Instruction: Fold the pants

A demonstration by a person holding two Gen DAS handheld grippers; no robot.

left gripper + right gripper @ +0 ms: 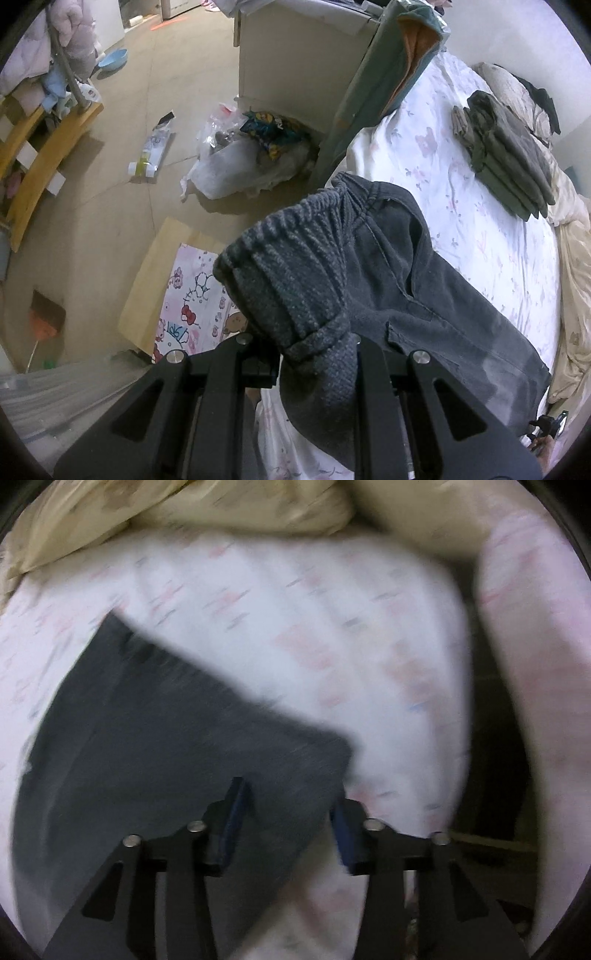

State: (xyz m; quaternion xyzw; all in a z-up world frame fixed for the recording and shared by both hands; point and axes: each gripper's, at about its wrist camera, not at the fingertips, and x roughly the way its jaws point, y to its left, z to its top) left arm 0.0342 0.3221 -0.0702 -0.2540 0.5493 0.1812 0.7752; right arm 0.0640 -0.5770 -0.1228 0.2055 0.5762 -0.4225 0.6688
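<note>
Left tool [317, 347] pinches the grey pants' ribbed waistband [295, 266]; right tool [288, 823], blurred, seems parted, gripping nothing. Lower the waistband squarely onto the bed [461, 206].

Dark grey pants [406, 280], ribbed elastic waistband bunched and lifted, rest spread flat on floral bedsheet.

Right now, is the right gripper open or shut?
Open. The right gripper shows a clear gap between its blue pads, above the dark pants without pinching them.
</note>
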